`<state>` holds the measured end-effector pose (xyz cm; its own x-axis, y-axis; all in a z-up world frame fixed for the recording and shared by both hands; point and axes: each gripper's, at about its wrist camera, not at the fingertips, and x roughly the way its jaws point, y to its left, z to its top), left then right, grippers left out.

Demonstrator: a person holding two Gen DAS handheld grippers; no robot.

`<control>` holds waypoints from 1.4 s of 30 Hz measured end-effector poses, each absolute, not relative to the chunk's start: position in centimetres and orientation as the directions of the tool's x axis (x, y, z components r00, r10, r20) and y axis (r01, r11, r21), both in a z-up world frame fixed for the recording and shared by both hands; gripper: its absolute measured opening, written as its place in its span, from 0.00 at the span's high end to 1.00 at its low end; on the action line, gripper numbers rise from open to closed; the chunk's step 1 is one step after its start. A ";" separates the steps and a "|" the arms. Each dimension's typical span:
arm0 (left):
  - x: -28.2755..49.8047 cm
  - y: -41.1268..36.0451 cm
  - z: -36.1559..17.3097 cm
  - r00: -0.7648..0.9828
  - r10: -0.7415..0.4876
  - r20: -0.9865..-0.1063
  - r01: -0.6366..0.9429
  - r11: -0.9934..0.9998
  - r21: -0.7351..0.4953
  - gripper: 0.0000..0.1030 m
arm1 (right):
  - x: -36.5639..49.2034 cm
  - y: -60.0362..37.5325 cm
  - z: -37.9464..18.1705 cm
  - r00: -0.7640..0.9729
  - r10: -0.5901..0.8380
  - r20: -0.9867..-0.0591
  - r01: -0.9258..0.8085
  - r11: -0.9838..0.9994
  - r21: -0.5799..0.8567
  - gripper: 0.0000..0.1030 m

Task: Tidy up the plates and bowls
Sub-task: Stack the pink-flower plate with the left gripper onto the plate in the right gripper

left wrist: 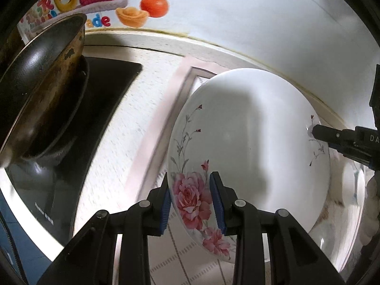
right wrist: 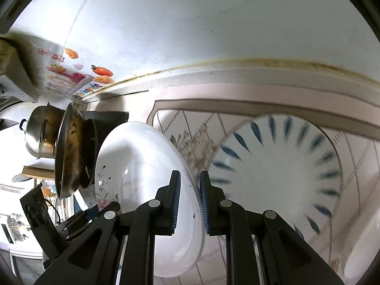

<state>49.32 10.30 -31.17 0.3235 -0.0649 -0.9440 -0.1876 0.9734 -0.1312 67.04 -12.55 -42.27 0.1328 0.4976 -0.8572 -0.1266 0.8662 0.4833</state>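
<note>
A white plate with pink roses (left wrist: 249, 130) hangs tilted above the counter, held at two opposite rims. My left gripper (left wrist: 190, 190) is shut on the rose-painted rim, one blue pad on each face. In the same view my right gripper (left wrist: 315, 133) clamps the far rim. From the right wrist view, the same plate (right wrist: 137, 166) is seen edge-on with my right gripper (right wrist: 190, 185) shut on its rim, and my left gripper (right wrist: 78, 218) shows at its lower left. A white plate with blue dashes (right wrist: 280, 166) lies below on a patterned mat (right wrist: 190, 137).
A worn wok (left wrist: 42, 90) sits on a black stove (left wrist: 99, 109) to the left, with a steel pot (right wrist: 40, 135) behind it. The white wall with fruit stickers (left wrist: 154, 4) runs close behind. Another white dish (right wrist: 363, 249) shows at the lower right.
</note>
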 end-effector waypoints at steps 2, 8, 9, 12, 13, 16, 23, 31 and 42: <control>48.2 9.1 -30.5 0.325 -0.076 -0.942 -0.167 0.976 -0.137 0.73 | 65.4 -14.0 -41.5 0.142 0.496 -0.856 -0.119 0.867 0.483 0.82; 45.6 5.1 -29.4 0.328 -0.107 -0.939 -0.092 0.985 -0.145 0.73 | 59.8 -19.0 -39.9 0.169 0.487 -0.857 -0.073 0.873 0.482 0.82; 45.2 4.4 -29.3 0.326 -0.115 -0.938 -0.077 0.986 -0.148 0.73 | 59.0 -19.8 -39.7 0.174 0.483 -0.858 -0.066 0.875 0.479 0.82; 44.0 1.7 -28.9 0.318 -0.142 -0.937 -0.020 0.987 -0.156 0.73 | 56.3 -22.6 -39.5 0.189 0.476 -0.859 -0.027 0.877 0.480 0.82; 43.8 0.9 -28.9 0.317 -0.148 -0.937 -0.003 0.988 -0.157 0.73 | 55.2 -23.9 -39.3 0.199 0.472 -0.859 -0.008 0.877 0.480 0.82; 42.9 -1.9 -28.9 0.304 -0.170 -0.938 0.060 0.985 -0.159 0.73 | 52.7 -26.9 -39.3 0.217 0.462 -0.860 0.038 0.876 0.480 0.82; 41.7 -7.5 -30.1 0.242 -0.206 -0.948 0.179 0.970 -0.165 0.73 | 46.8 -33.1 -40.0 0.243 0.419 -0.875 0.144 0.876 0.459 0.82; 40.6 -11.8 -32.1 0.198 -0.189 -0.962 0.271 0.954 -0.131 0.73 | 41.5 -38.0 -42.9 0.219 0.381 -0.898 0.248 0.869 0.429 0.82; 40.2 -13.7 -34.6 0.162 -0.142 -0.977 0.301 0.949 -0.088 0.73 | 39.9 -40.1 -46.0 0.193 0.362 -0.912 0.293 0.866 0.406 0.82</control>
